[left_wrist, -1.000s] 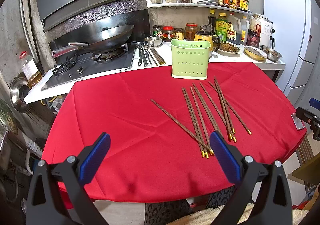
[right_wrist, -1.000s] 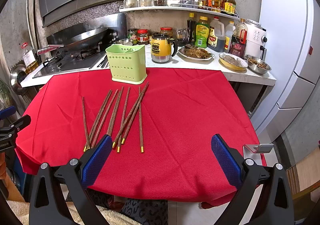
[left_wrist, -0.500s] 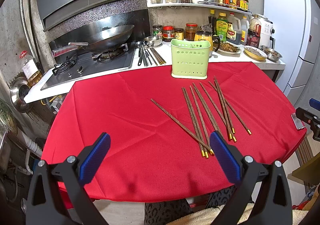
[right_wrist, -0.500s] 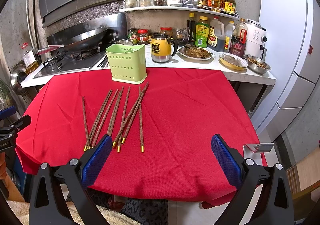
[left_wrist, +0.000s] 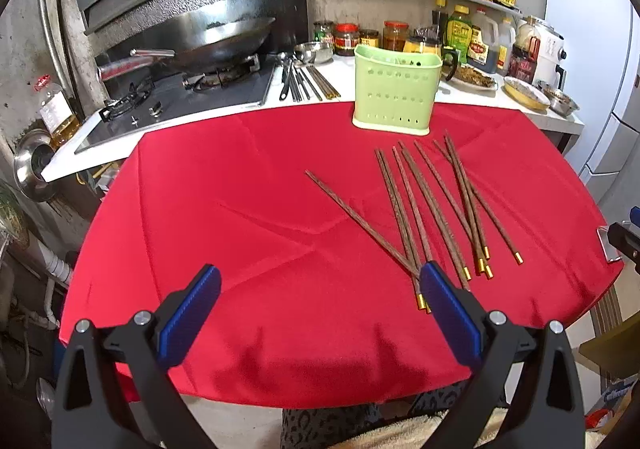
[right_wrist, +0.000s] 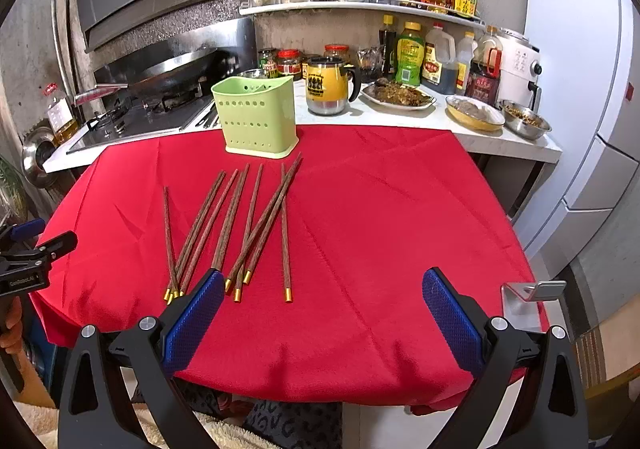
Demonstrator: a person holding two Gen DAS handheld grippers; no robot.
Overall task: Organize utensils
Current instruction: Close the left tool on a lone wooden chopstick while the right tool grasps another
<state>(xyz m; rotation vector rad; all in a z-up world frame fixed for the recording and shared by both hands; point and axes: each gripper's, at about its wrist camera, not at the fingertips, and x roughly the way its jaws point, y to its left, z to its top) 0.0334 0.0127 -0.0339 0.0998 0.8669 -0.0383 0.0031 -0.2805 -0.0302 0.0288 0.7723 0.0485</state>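
Note:
Several brown chopsticks with gold tips [left_wrist: 430,205] [right_wrist: 240,225] lie fanned out on the red tablecloth [left_wrist: 240,209] [right_wrist: 380,229]. Behind them stands a green perforated utensil holder [left_wrist: 394,89] [right_wrist: 258,115] at the cloth's far edge. My left gripper [left_wrist: 320,297] hovers open over the near edge, left of the gold tips; its right finger [left_wrist: 448,309] overlaps two of them in view. My right gripper [right_wrist: 324,305] is open too, low at the near edge, with its left finger [right_wrist: 196,313] just in front of the gold tips. Neither holds anything.
A stove with a wok [left_wrist: 208,45] sits far left. More utensils [left_wrist: 304,79] lie on the white counter beside it. A yellow mug [right_wrist: 330,89], jars, bottles and food dishes [right_wrist: 400,97] line the counter behind. A metal bracket [right_wrist: 532,293] sits at the table's right edge.

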